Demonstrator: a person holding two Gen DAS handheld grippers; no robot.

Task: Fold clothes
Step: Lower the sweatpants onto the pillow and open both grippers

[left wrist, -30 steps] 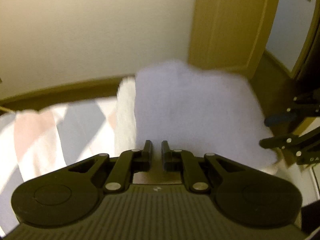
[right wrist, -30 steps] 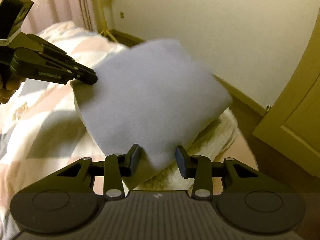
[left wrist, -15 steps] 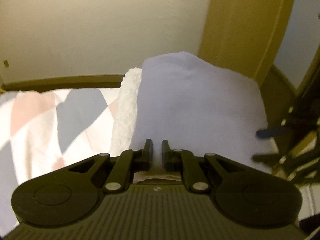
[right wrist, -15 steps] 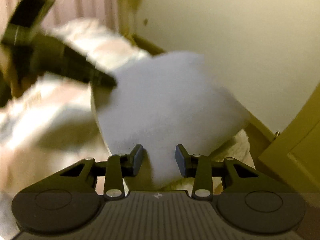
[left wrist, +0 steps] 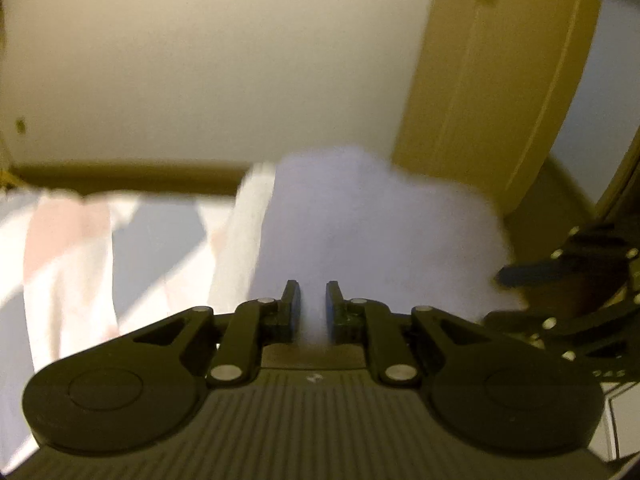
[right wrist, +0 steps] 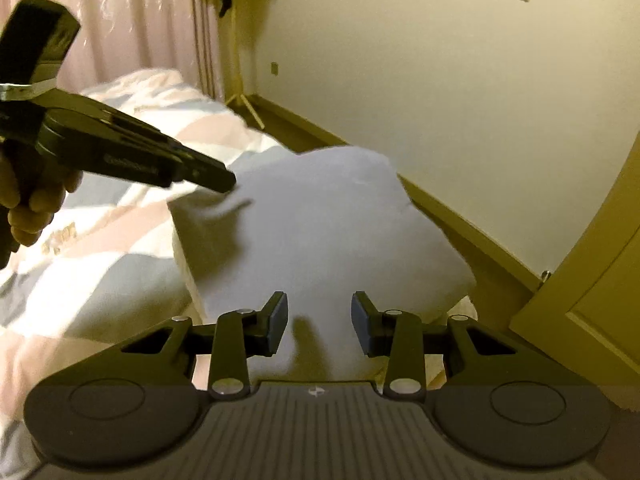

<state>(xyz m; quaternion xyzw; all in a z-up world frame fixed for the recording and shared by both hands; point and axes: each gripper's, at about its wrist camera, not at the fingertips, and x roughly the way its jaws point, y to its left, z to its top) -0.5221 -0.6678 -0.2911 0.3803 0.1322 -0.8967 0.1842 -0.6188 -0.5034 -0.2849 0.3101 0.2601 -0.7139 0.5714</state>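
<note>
A folded pale lavender garment [right wrist: 320, 240] is held up over a white fluffy towel [left wrist: 240, 232] at the bed's corner. My left gripper [left wrist: 313, 300] is shut on the garment's near edge [left wrist: 360, 232]; in the right wrist view it pinches the garment's left corner [right wrist: 224, 184]. My right gripper [right wrist: 319, 316] has its jaws apart, with the garment's lower edge lying between the fingers. It shows at the right edge of the left wrist view [left wrist: 560, 280].
The bed carries a quilt [right wrist: 100, 248] with pink, grey and white patches. A cream wall [right wrist: 440, 100] with a brown skirting board runs behind. A wooden door [left wrist: 500, 80] stands to the right. Pink curtains [right wrist: 120, 20] hang at the back left.
Both grippers have lifted and tilted upward with the garment. The left gripper's jaws stand slightly wider than before, cloth still between them. The right gripper's jaws stay apart.
</note>
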